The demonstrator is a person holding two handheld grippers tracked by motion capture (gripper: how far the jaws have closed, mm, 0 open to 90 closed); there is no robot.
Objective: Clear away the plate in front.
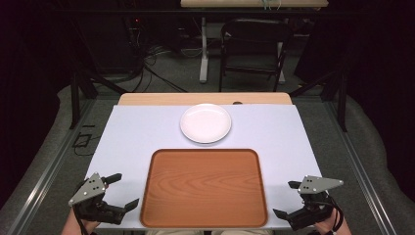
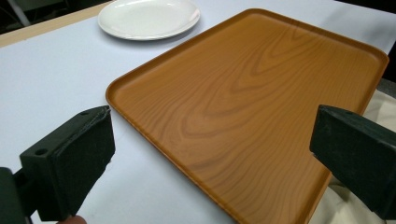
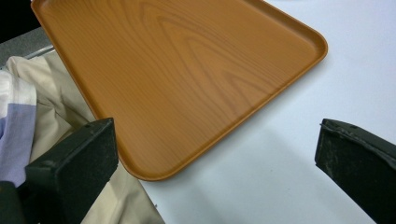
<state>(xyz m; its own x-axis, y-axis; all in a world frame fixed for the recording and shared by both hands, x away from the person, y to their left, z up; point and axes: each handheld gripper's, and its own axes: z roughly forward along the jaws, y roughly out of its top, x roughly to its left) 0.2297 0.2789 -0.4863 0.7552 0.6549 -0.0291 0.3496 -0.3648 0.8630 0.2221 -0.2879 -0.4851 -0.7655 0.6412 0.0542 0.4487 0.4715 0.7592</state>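
Note:
A wood-grain brown tray (image 1: 204,187) lies at the front middle of the white table (image 1: 137,132), with nothing on it. Behind it sits a white plate (image 1: 205,122), bare. My left gripper (image 1: 122,192) hovers at the front left corner, open, its jaws wide apart and pointing at the tray (image 2: 243,107); the plate (image 2: 149,17) shows beyond. My right gripper (image 1: 288,199) stands open at the front right corner, jaws aimed toward the tray's near right corner (image 3: 187,79). Nothing is between either pair of jaws.
Past the table's wooden far edge (image 1: 205,99) stands a dark folding chair (image 1: 252,49) and a white table leg (image 1: 203,49), with cables on the floor. A person's light trousers (image 3: 51,116) show under the table's front edge.

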